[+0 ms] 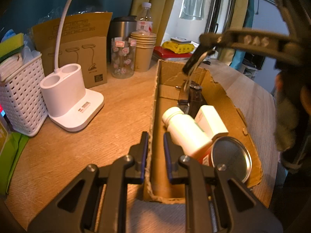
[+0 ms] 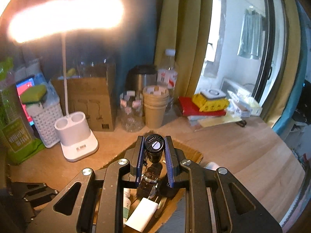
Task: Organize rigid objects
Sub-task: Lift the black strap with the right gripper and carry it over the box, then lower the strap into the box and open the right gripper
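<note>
Above the cardboard tray [image 1: 213,97] on the desk [image 1: 77,151], my right gripper [image 2: 154,149] has its jaws clamped on a small black cylinder [image 2: 154,149]. My left gripper [image 1: 154,145] clamps the tray's near wall. Inside the tray lie a white bottle [image 1: 184,130], a white box [image 1: 210,120] and a tin [image 1: 231,159].

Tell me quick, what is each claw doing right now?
Left gripper: closed on the cardboard box's side wall.
Right gripper: closed on a small black cylindrical gadget.
</note>
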A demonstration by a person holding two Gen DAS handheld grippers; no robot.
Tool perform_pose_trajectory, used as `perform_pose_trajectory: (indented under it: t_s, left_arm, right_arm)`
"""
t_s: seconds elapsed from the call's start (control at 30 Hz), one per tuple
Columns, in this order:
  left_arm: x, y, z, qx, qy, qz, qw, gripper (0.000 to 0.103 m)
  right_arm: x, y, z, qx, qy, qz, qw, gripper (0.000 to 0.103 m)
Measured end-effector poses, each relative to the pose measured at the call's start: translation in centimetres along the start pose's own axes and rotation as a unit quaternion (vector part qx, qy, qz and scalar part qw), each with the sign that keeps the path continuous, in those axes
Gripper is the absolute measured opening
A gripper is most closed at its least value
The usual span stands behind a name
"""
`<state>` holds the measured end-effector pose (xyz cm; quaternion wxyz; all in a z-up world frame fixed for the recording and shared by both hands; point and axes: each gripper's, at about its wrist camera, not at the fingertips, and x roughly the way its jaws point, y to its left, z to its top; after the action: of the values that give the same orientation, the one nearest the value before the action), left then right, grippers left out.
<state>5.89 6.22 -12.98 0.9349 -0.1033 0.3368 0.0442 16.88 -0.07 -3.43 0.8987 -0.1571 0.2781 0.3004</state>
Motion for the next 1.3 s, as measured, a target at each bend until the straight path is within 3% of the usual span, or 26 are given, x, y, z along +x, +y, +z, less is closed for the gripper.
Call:
perform_pose_trajectory:
  t_s: [0.43, 0.7, 1.07, 1.3]
  left_arm:
    - [0.0, 0.0, 0.0, 0.001, 0.000, 0.006, 1.0000, 0.017]
    - [0.0, -0.1, -0.1, 0.001, 0.000, 0.006, 1.0000, 0.017]
    - [0.0, -0.1, -0.1, 0.001, 0.000, 0.006, 1.0000, 0.017]
    - [0.0, -0.1, -0.1, 0.001, 0.000, 0.006, 1.0000, 0.017]
  right_arm:
    - [4.5, 1.6, -2.2, -0.026, 0.067, 0.018, 0.997, 0.022]
    - [5.0, 2.0, -2.6, -0.040, 0.088, 0.028, 0.995, 0.022]
    - [4.0, 2.8, -3.3, -0.055, 0.086, 0.043, 0.994, 0.035]
    - [3.0, 3.3, -3.3, -0.064, 0.082, 0.056, 0.993, 0.038]
